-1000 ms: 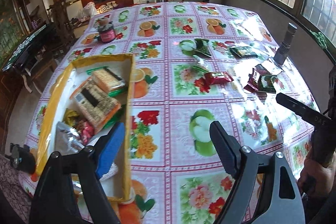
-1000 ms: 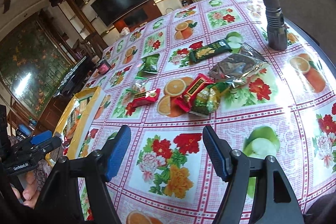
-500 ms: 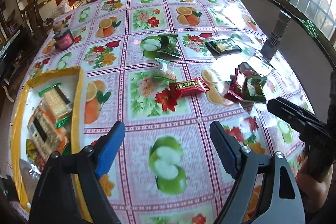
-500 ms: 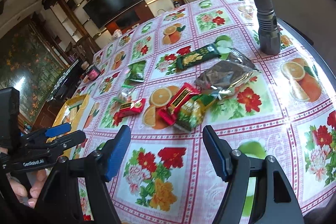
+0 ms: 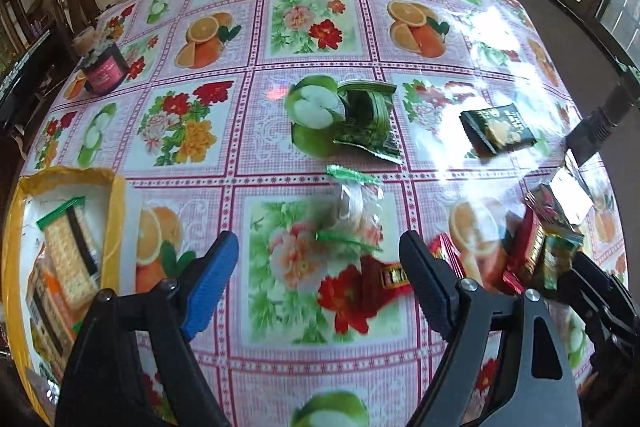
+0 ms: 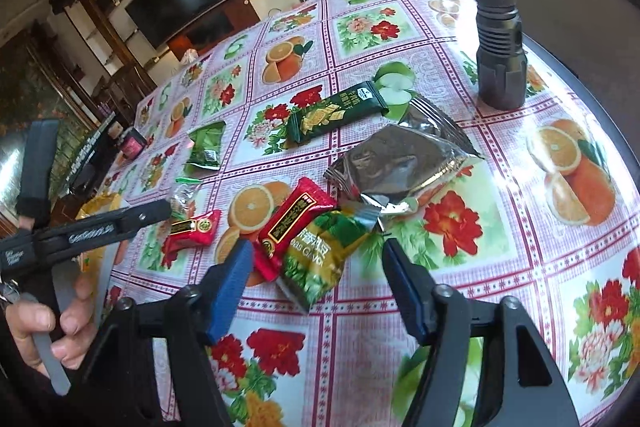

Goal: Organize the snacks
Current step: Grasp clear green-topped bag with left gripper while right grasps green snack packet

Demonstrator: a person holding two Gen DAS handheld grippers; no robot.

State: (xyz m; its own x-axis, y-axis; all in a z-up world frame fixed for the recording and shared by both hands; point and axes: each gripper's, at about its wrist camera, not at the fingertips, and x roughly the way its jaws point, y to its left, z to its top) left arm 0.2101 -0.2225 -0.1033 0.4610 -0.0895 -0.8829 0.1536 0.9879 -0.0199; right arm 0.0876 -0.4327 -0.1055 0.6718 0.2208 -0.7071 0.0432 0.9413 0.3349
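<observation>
the right gripper (image 6: 316, 287) has just been closing, yet its jaws stand apart with a green and gold snack packet (image 6: 320, 259) lying between their tips, seemingly untouched though the view is tight. the left gripper (image 5: 318, 275) gapes empty, a small red packet (image 5: 386, 277) just inside its right jaw, a clear candy wrapper (image 5: 352, 205) ahead, and the yellow box (image 5: 114, 211) off beyond its left jaw.

Glossy printed plastic tablecloth (image 6: 500, 155), shiny crinkled foil snack packet (image 6: 400, 167), matt ribbed metal flashlight (image 6: 496, 27).
</observation>
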